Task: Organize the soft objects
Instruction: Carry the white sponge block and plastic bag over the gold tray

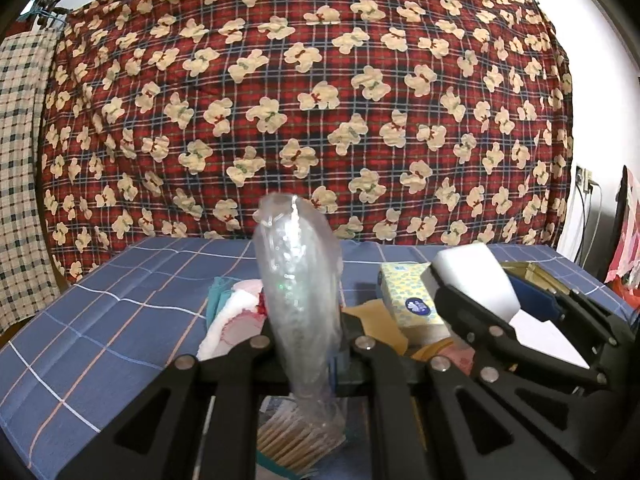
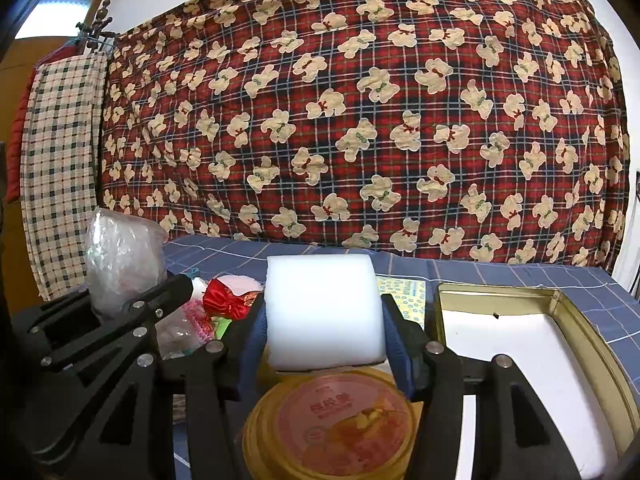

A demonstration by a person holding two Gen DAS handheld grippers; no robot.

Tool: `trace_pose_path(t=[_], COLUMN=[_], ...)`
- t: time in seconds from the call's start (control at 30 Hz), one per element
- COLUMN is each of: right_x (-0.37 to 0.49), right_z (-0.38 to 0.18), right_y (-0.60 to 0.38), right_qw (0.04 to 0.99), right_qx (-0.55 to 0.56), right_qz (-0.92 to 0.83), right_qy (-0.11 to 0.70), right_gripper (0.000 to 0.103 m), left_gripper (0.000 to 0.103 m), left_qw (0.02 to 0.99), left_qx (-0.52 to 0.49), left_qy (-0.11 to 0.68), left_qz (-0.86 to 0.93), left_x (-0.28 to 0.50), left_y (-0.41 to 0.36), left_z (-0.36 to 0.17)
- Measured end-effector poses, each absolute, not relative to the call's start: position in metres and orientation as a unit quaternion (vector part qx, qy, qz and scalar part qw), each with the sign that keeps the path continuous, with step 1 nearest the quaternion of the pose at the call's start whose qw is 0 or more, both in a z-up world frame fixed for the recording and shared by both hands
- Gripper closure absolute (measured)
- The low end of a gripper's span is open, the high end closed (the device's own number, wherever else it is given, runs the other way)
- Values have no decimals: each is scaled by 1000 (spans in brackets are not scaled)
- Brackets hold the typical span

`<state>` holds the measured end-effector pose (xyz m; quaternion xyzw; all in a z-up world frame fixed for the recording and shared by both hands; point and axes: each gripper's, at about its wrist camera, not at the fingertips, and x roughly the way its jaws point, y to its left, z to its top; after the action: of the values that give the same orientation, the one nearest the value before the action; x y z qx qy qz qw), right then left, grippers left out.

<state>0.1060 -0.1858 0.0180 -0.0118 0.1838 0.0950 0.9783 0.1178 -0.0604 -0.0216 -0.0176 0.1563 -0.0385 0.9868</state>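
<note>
My left gripper [image 1: 304, 344] is shut on a clear crinkly plastic bag [image 1: 298, 276] that stands up between its fingers; the bag also shows in the right wrist view [image 2: 120, 256]. My right gripper [image 2: 322, 320] is shut on a white foam sponge block [image 2: 322, 312], held above the table; the block also shows in the left wrist view [image 1: 476, 280]. A white and pink towel [image 1: 232, 320] and a red ribbon bow [image 2: 226, 300] lie on the blue checked tablecloth [image 1: 100, 320].
An open gold tin box [image 2: 592, 344] with a white lining stands at the right. A round yellow tin with a pink lid [image 2: 336, 424] sits below the sponge. A yellow tissue pack [image 1: 412, 300] and cotton swabs [image 1: 288, 440] lie nearby. A red bear-print quilt [image 1: 320, 100] hangs behind.
</note>
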Motion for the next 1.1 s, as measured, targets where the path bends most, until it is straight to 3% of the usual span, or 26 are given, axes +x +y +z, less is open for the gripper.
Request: trace_pose_path(t=[1.1], right_x=[99], right_z=[19], right_y=[-208], right_qw=[985], right_qx=[6], right_qz=[37], right_qy=[170], right_gripper=[46], left_gripper=[95], left_qw=[988], left_qx=[-11], left_qy=[141], left_qz=[-66], left_x=[120], left_y=[-88], left_z=[-19])
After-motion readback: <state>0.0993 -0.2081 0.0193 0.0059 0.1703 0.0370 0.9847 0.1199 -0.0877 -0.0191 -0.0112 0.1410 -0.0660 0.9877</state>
